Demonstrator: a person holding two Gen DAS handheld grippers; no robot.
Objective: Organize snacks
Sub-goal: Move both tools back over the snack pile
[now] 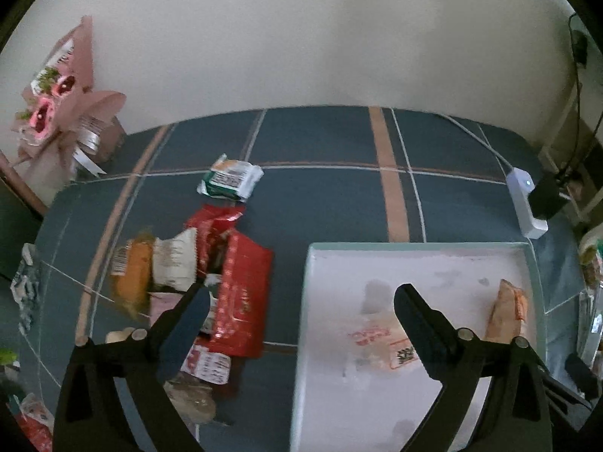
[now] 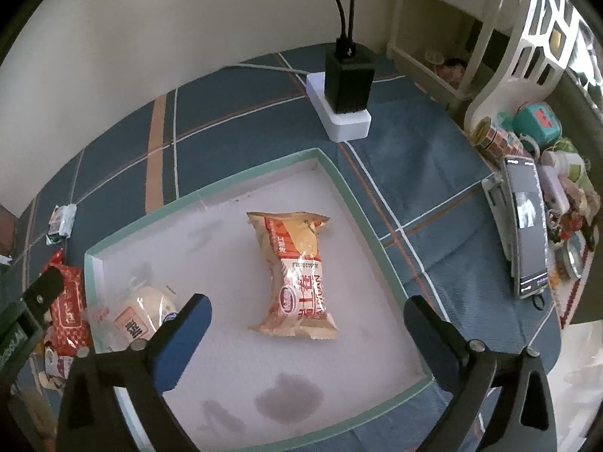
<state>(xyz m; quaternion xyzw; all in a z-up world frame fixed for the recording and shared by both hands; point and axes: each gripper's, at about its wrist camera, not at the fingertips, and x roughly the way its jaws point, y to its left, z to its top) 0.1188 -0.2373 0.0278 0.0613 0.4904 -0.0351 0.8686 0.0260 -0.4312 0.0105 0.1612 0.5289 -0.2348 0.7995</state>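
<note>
A shallow white tray with a green rim (image 2: pixel 361 203) lies on the blue plaid tablecloth; it also shows in the left wrist view (image 1: pixel 312 286). An orange snack pack (image 2: pixel 297 275) lies in its middle, and a clear pack with a pale bun (image 2: pixel 139 312) lies at its left side. My right gripper (image 2: pixel 307 314) is open and empty, just above the orange pack. My left gripper (image 1: pixel 301 301) is open and empty over the tray's left rim. A pile of snacks lies left of the tray: a red pack (image 1: pixel 241 293), an orange pack (image 1: pixel 133 278), a green-white pack (image 1: pixel 231 177).
A white power strip with a black charger (image 2: pixel 345 94) sits beyond the tray. A phone on a stand (image 2: pixel 524 226) and small clutter stand at the right table edge. A pink bouquet (image 1: pixel 64 113) stands at the far left against the wall.
</note>
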